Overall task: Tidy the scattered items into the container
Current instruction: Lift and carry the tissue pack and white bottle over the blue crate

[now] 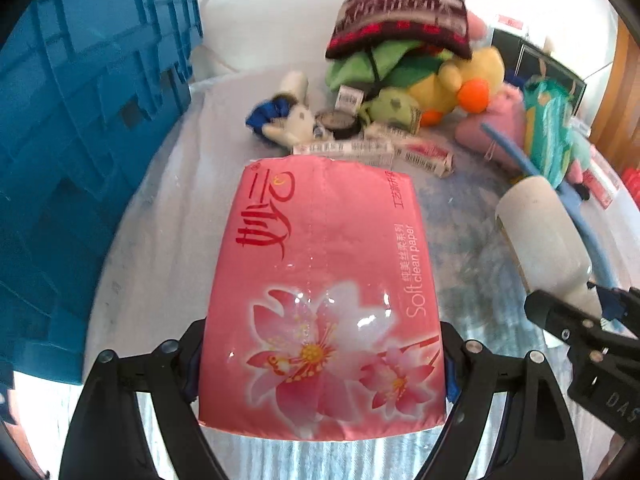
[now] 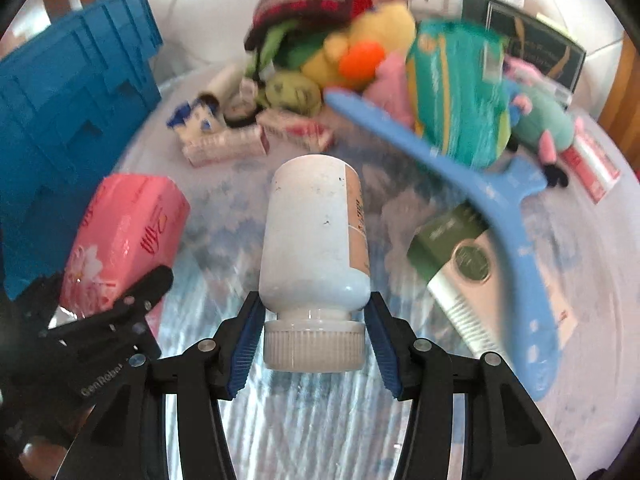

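My left gripper [image 1: 322, 344] is shut on a pink soft-paper tissue pack [image 1: 324, 280], its jaws clamped on the pack's two sides, held above the pale cloth. The pack [image 2: 124, 236] and that gripper [image 2: 120, 300] also show low on the left of the right wrist view. My right gripper [image 2: 315, 312] is shut on a white plastic bottle [image 2: 312, 232]; its blue pads [image 2: 248, 336] press at the neck and ribbed cap. The bottle [image 1: 540, 236] appears at the right of the left wrist view. A blue plastic crate [image 1: 80, 120] [image 2: 60, 100] stands on the left.
At the back lies a pile: knitted hat [image 1: 400, 16], yellow plush duck [image 1: 460, 80], green plush [image 2: 292, 92], teal packet [image 2: 456, 92], pink plush [image 1: 496, 120]. A blue hanger [image 2: 500, 208], a green-and-white box [image 2: 456, 268] and small red-white cartons [image 2: 296, 128] lie on the cloth.
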